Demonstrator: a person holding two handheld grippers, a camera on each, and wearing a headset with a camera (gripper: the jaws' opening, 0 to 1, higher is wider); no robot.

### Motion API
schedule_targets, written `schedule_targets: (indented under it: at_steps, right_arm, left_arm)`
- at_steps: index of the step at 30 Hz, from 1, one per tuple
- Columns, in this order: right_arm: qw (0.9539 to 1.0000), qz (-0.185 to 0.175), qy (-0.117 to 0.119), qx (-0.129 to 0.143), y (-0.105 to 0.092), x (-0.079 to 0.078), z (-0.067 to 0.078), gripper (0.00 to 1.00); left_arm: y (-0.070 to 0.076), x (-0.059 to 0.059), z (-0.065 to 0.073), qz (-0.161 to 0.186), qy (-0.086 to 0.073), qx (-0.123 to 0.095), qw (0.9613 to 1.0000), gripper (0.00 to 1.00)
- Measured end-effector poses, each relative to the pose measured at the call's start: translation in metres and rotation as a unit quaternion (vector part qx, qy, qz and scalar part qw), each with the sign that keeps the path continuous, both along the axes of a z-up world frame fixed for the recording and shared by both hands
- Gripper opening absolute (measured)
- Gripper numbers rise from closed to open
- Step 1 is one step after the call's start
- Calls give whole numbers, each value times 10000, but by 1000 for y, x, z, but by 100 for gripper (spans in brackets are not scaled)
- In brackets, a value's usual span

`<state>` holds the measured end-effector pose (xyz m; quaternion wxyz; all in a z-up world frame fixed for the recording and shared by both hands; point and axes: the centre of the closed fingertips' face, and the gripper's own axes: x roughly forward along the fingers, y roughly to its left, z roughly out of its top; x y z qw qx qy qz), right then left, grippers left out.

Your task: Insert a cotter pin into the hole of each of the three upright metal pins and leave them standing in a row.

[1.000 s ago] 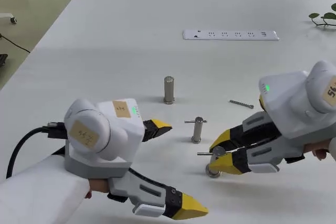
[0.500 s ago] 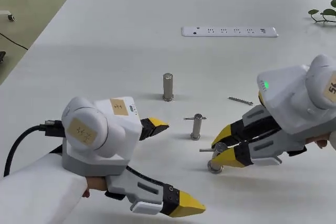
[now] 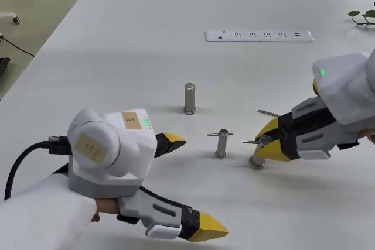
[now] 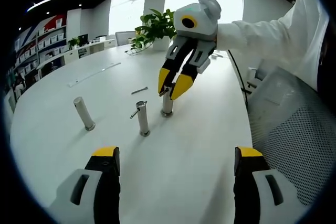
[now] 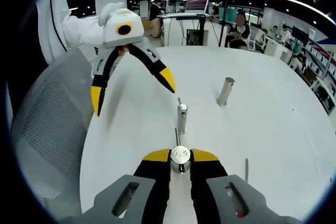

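Observation:
My right gripper (image 3: 263, 143) is shut on the head of a metal pin (image 3: 256, 160) whose base rests on the white table (image 3: 146, 45); a cotter pin (image 3: 251, 141) sticks out of its hole. Left of it stands a second pin (image 3: 221, 143) with a cotter pin (image 3: 214, 134) through it. Farther back a third pin (image 3: 189, 98) stands bare. A loose cotter pin (image 3: 268, 113) lies behind the right gripper. My left gripper (image 3: 190, 184) hangs open at the near left, holding nothing. In the right gripper view the held pin (image 5: 180, 158) sits between the shut jaws.
A white power strip (image 3: 259, 36) lies across the far side of the table. Plant leaves (image 3: 363, 16) reach in at the far right edge. A black cable (image 3: 23, 162) trails from the left gripper.
The right gripper has carried its pin to the right and away from me, now level with the middle pin. The left gripper has stayed put and open.

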<state>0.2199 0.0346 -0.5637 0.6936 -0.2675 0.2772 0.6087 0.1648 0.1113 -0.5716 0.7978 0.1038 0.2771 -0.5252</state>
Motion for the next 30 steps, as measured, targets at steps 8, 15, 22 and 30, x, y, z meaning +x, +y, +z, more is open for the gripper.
schedule_targets:
  at_steps: [8, 15, 22, 30]
  right_arm:
    - [9997, -212, 36, 102, -7, 7, 2, 8]
    - [9992, -325, 179, 139, -7, 7, 0, 8]
    - [9993, -273, 174, 167, -6, 6, -1, 8]
    - [9995, -231, 125, 176, -4, 5, -2, 9]
  left_arm:
    - [3, 0, 0, 49, 30, 21, 10000, 90]
    - [7, 3, -4, 238, 183, 43, 9995, 90]
    - [8, 4, -2, 266, 150, 25, 9995, 89]
    - [9, 5, -4, 323, 187, 56, 9993, 90]
